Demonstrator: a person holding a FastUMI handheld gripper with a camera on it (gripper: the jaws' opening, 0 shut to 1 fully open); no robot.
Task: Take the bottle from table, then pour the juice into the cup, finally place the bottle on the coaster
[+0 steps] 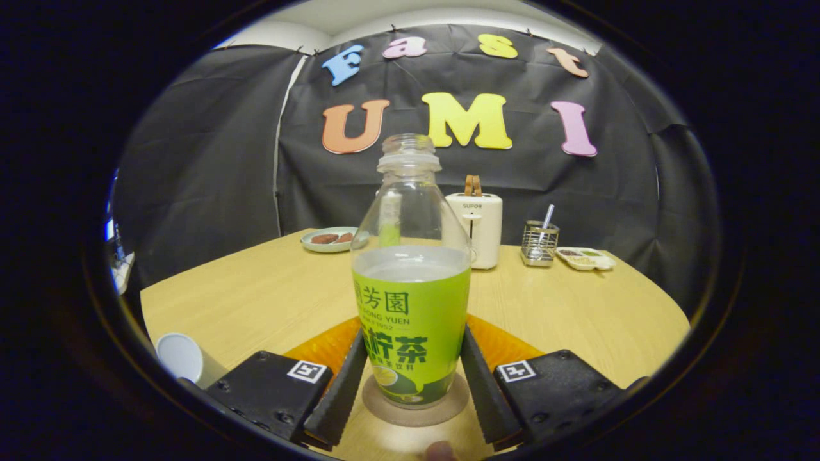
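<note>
While standing upright on the round coaster (442, 410), sitting between the two fingers: the uncapped green-labelled bottle (411, 301), its clear upper part showing a liquid line just above the label. Flanking the bottle's lower body on both sides, the gripper (411, 374), its fingers (339, 390) lying right along the label; pressing or merely touching, cannot tell, since any gap at the contact lines is too fine to read. Lying under and behind the coaster, an orange mat (327, 346) on the light wooden table (256, 294). Tipping on its side near the table's edge, off to the left of the left finger, a white cup (180, 356) with its open mouth facing this way. Resting further back on the table, left of the bottle's shoulder, a pale green plate (323, 245) carrying two brown pieces. Standing beyond the bottle, just to its right, a cream toaster (485, 224) with bread poking from its slot. Sitting further right, a wire utensil holder (539, 243) with a handle sticking out, and beside it a small white divided dish (586, 258).
</note>
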